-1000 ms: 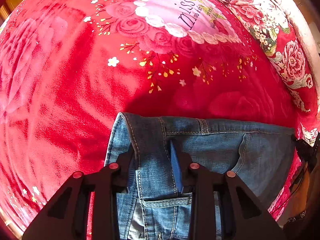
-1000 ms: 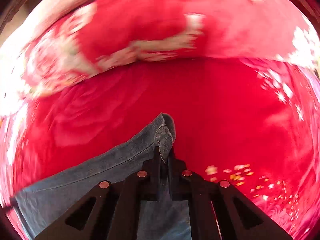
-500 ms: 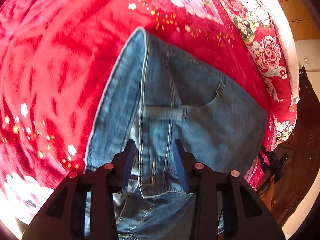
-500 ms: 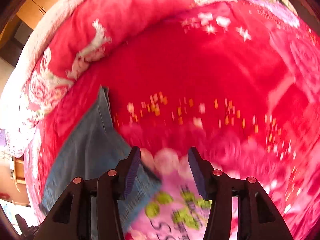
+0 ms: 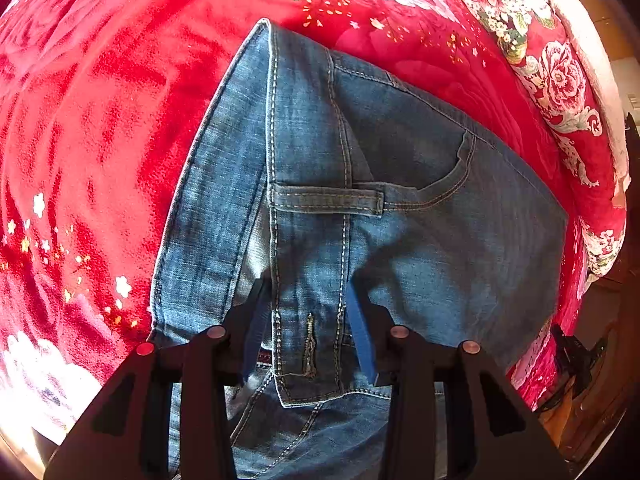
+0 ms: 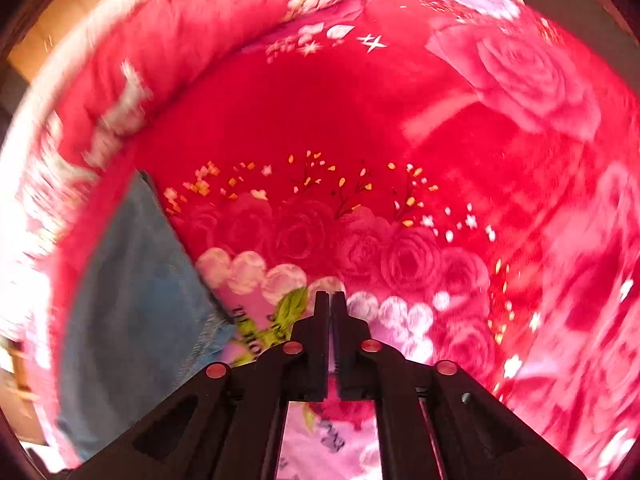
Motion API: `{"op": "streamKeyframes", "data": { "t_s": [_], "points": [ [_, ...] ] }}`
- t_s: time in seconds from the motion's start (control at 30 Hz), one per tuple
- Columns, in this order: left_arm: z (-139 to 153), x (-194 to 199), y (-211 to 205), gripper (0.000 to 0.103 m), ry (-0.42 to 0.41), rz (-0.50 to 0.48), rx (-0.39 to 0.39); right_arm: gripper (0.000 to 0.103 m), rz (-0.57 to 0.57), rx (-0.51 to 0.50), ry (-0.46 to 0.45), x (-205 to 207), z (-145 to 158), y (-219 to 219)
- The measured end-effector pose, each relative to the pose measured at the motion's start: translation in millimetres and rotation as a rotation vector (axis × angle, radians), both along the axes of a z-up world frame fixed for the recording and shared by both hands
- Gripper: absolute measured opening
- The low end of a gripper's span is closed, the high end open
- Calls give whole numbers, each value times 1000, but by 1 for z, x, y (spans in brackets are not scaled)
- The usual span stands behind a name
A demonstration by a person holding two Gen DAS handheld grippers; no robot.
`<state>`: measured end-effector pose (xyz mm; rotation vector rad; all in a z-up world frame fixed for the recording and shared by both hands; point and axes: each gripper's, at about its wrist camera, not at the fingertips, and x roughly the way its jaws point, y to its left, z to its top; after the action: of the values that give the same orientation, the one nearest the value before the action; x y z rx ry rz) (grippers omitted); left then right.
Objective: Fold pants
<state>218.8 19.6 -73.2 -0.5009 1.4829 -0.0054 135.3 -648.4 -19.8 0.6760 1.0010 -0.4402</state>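
Left wrist view: folded blue denim pants (image 5: 360, 200) lie on a red rose-print plush blanket (image 5: 100, 140).
The black left gripper (image 5: 308, 312), fingers spread, straddles their waistband; the right gripper (image 6: 330, 300), pinched together and empty, hangs beside them.

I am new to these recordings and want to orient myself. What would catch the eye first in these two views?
First, the folded blue jeans lying across the middle of the left view, with the open left claw over a strip of denim. Around them spreads the bright red floral blanket, which fills the right view, where the right claw is shut on nothing.
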Motion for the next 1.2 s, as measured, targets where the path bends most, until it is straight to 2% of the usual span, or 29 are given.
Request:
{"op": "streamKeyframes", "data": {
  "t_s": [0.1,0.17,0.23,0.27,0.3,0.33,0.37,0.43,0.53,0.67,0.8,0.9,0.97,1.07,1.13,1.17,1.2],
  "points": [
    [9,-5,17,37,14,23,-56,6,23,16,-16,-17,10,0],
    [24,-4,37,37,-26,58,-70,8,57,7,-4,-21,18,1],
    [40,6,59,40,-65,107,-82,17,84,-6,2,-19,24,5],
    [45,14,68,44,-74,139,-99,27,89,-9,-6,-16,27,7],
    [47,22,75,57,-76,165,-125,33,91,-6,-20,-9,25,9],
    [48,31,79,66,-70,182,-141,35,94,3,-34,-3,25,12],
    [47,39,80,68,-60,191,-149,37,98,20,-44,6,26,15],
    [40,56,75,68,-32,176,-177,43,108,46,-54,25,23,27],
    [26,70,69,68,21,140,-201,43,157,51,-45,71,21,46],
    [19,87,73,68,46,110,-174,53,291,-1,-3,141,20,75],
    [13,105,87,68,48,106,-200,58,365,-59,37,195,8,94],
    [9,120,94,68,47,78,-191,60,384,-59,62,218,-6,101],
    [2,127,91,70,63,37,-164,66,392,-50,84,229,-18,107],
    [-13,132,75,70,114,-36,-155,69,409,-113,97,235,-27,118],
    [-10,131,60,72,92,-95,-136,65,425,-161,106,236,-27,125],
    [-6,129,53,72,72,-119,-143,52,433,-176,111,236,-26,128],
    [-1,127,47,64,53,-134,-155,31,440,-180,115,235,-24,130]
  ]
}}
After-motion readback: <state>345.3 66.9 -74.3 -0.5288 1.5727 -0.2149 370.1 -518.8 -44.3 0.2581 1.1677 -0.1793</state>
